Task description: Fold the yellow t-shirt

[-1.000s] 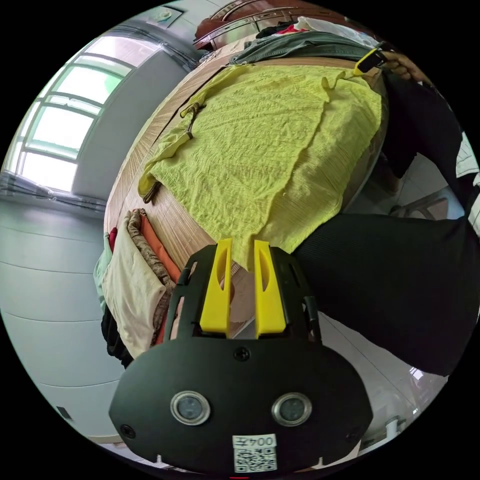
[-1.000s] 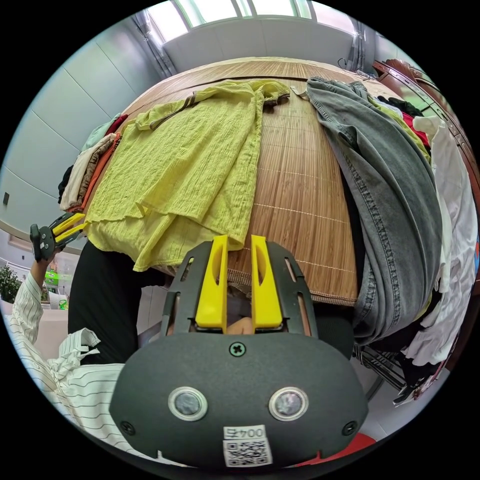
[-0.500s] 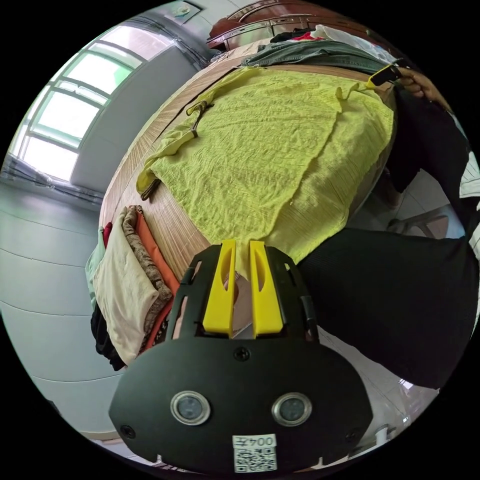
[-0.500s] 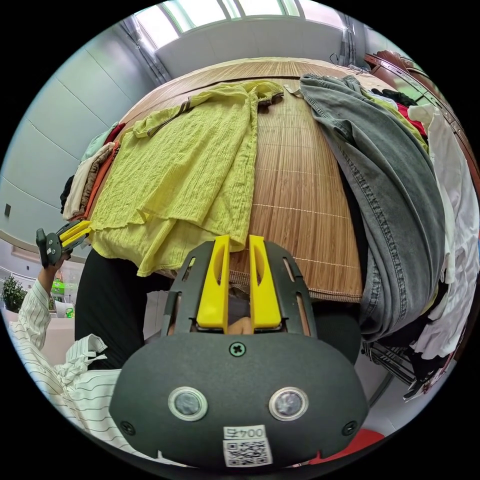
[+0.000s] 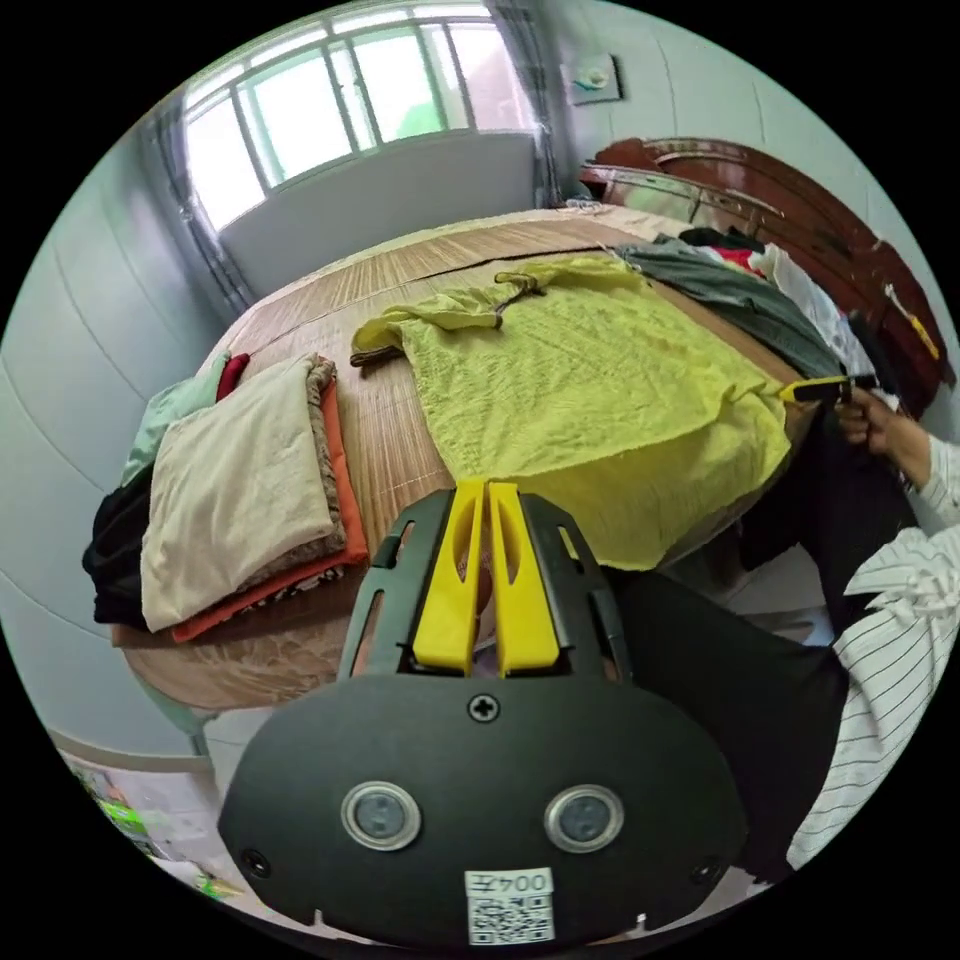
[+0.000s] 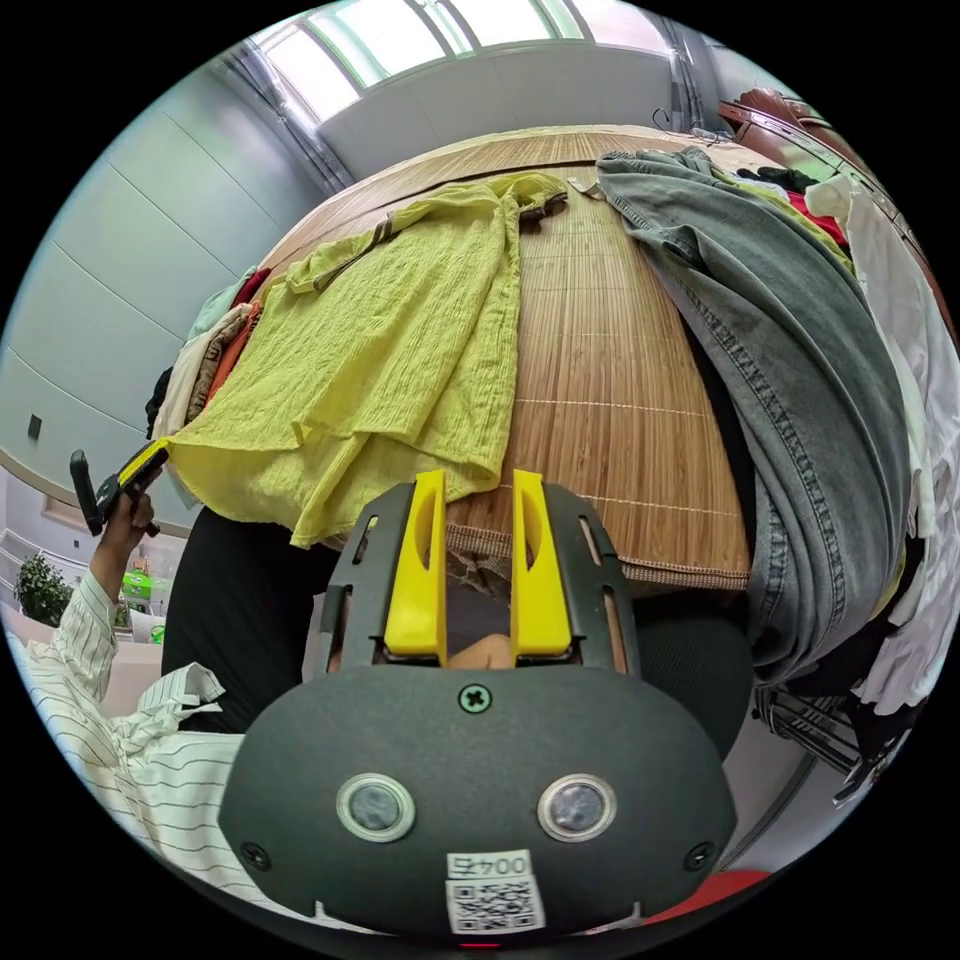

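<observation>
The yellow t-shirt (image 5: 590,390) lies spread on a bamboo mat over the bed (image 5: 390,440), its hem hanging over the near edge. My left gripper (image 5: 485,490) sits at the hem's left corner, jaws shut on the cloth. In the right gripper view the t-shirt (image 6: 380,340) runs away from me with one side folded in. There my right gripper (image 6: 478,480) stands open, the hem's other corner lying at its tips. The left gripper (image 6: 135,470) shows at the shirt's far corner in a hand, and the right gripper (image 5: 815,388) touches the opposite corner.
A stack of folded clothes (image 5: 240,470) lies left of the shirt near the bed's edge. Grey jeans (image 6: 790,330) and more loose clothes are heaped on the right side. A dark wooden headboard (image 5: 790,210) stands behind them. The person's dark trousers (image 5: 740,680) press against the bed's edge.
The left jaws have closed from a small gap to shut at the hem corner. The right jaws have opened wider. The left gripper view has rolled and swung round, so its whole picture has shifted.
</observation>
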